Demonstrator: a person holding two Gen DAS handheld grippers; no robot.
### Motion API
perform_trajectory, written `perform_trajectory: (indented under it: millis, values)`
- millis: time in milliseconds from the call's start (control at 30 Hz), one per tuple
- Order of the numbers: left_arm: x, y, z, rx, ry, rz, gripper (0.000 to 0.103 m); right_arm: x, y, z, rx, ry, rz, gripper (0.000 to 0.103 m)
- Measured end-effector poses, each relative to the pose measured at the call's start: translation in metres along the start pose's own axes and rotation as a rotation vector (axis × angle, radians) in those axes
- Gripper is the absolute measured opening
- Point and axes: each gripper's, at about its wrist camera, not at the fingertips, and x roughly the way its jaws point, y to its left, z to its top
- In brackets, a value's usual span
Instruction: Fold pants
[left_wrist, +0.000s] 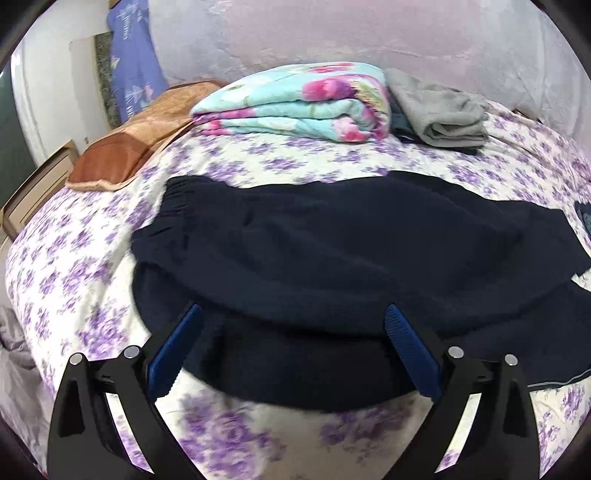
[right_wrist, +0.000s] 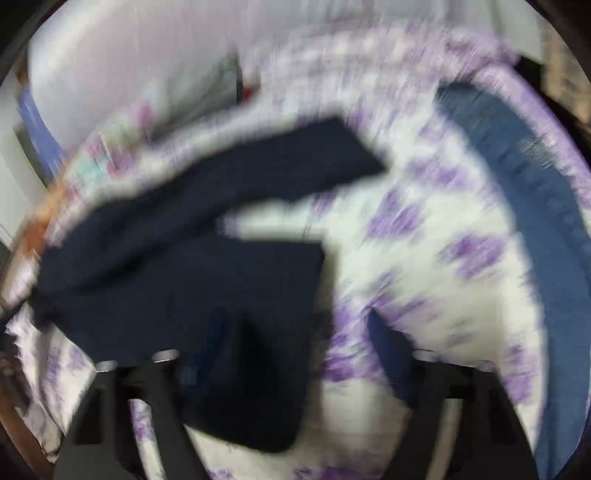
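My bed's purple-flowered sheet (left_wrist: 74, 258), pink wall (left_wrist: 332, 37) at twelve o'clock, wooden nightstand (left_wrist: 33, 192) at nine.

Your pants (left_wrist: 332, 251) are dark navy cloth, matt, soft and slightly fuzzy, with a gathered elastic waistband. The bedsheet (left_wrist: 92, 258) under them is smooth printed cotton-like cloth. Your left gripper (left_wrist: 293, 325) has matt black plastic arms, ribbed blue pads (left_wrist: 410, 354) and shiny metal pins. The folded quilt (left_wrist: 295, 107) looks smooth, the grey garment (left_wrist: 443, 110) fleecy, the brown pillow (left_wrist: 140, 144) satiny with a sheen.
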Motion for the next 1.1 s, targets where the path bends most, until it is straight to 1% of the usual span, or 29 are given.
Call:
perform_trajectory:
  millis: [33,67,100,133,167,233,300,333,367,400,433,467,500,533,567,633,667,700,767,800,833,867,900,933,967,1000,1100]
  values:
    - [0.0,0.007,0.0,-0.019,0.003,0.014,0.097,0.0,0.007,-0.002,-0.016,-0.032,-0.023,0.059]
    - [0.001,0.016,-0.001,-0.043,0.009,0.03,0.097,-0.002,0.015,-0.003,-0.05,-0.077,-0.056,0.042]
    - [0.003,0.022,-0.001,-0.06,0.014,0.04,0.097,-0.006,0.021,-0.004,-0.081,-0.105,-0.05,0.018]
    - [0.005,0.028,-0.001,-0.083,0.024,0.048,0.097,-0.01,0.021,-0.002,-0.084,-0.12,-0.007,0.016]
    - [0.007,0.035,0.0,-0.104,0.033,0.05,0.097,-0.018,0.018,-0.001,-0.077,-0.156,-0.015,0.015]
    - [0.012,0.045,0.002,-0.141,0.057,0.027,0.097,-0.046,0.008,-0.001,-0.053,-0.25,-0.029,0.013]
    - [0.011,0.049,0.003,-0.139,0.069,0.015,0.097,-0.08,0.0,-0.003,-0.04,-0.321,-0.07,0.013]
    - [0.007,0.051,0.005,-0.122,0.056,0.019,0.097,-0.09,-0.005,-0.006,-0.051,-0.327,-0.085,0.014]
    - [0.003,0.054,0.007,-0.104,0.034,0.039,0.097,-0.096,-0.011,-0.007,-0.06,-0.317,-0.102,0.014]
    - [0.0,0.057,0.009,-0.094,0.019,0.071,0.098,-0.095,-0.02,-0.008,-0.05,-0.292,-0.121,0.018]
    - [-0.001,0.061,0.011,-0.096,0.016,0.093,0.098,-0.088,-0.027,-0.009,-0.043,-0.24,-0.159,0.024]
    - [0.0,0.065,0.014,-0.103,0.019,0.098,0.098,-0.079,-0.032,-0.01,-0.053,-0.183,-0.207,0.046]
    - [0.003,0.071,0.016,-0.123,0.032,0.091,0.098,-0.065,-0.036,-0.011,-0.067,-0.113,-0.293,0.052]
    - [0.007,0.076,0.018,-0.145,0.051,0.086,0.098,-0.054,-0.04,-0.011,-0.062,-0.084,-0.402,0.052]
    - [0.01,0.08,0.019,-0.161,0.064,0.083,0.098,-0.053,-0.044,-0.009,-0.045,-0.097,-0.43,0.052]
    - [0.016,0.086,0.021,-0.191,0.093,0.059,0.098,-0.071,-0.048,-0.004,0.028,-0.193,-0.339,0.054]
    - [0.018,0.088,0.022,-0.199,0.103,0.049,0.098,-0.081,-0.045,0.002,0.045,-0.245,-0.305,0.062]
    - [0.02,0.089,0.022,-0.202,0.11,0.044,0.098,-0.087,-0.039,0.007,0.038,-0.289,-0.298,0.073]
    - [0.025,0.088,0.022,-0.199,0.13,0.02,0.098,-0.087,-0.024,0.016,-0.009,-0.322,-0.289,0.077]
    - [0.029,0.086,0.022,-0.196,0.148,0.0,0.098,-0.088,-0.019,0.015,-0.028,-0.322,-0.276,0.077]
    - [0.032,0.084,0.023,-0.189,0.175,-0.02,0.098,-0.082,-0.008,0.018,-0.059,-0.316,-0.244,0.077]
    - [0.036,0.08,0.024,-0.177,0.202,-0.065,0.098,-0.081,0.0,0.019,-0.075,-0.314,-0.23,0.077]
    - [0.039,0.075,0.026,-0.162,0.212,-0.107,0.098,-0.075,0.01,0.018,-0.101,-0.315,-0.216,0.077]
    - [0.042,0.069,0.029,-0.135,0.207,-0.125,0.096,-0.073,0.017,0.018,-0.122,-0.316,-0.215,0.077]
    - [0.044,0.065,0.033,-0.111,0.202,-0.109,0.09,-0.069,0.026,0.016,-0.152,-0.322,-0.219,0.077]
    - [0.047,0.061,0.04,-0.083,0.2,-0.069,0.084,-0.066,0.032,0.018,-0.166,-0.323,-0.221,0.077]
    - [0.058,0.064,0.054,-0.079,0.198,-0.033,0.084,-0.059,0.041,0.018,-0.206,-0.314,-0.206,0.077]
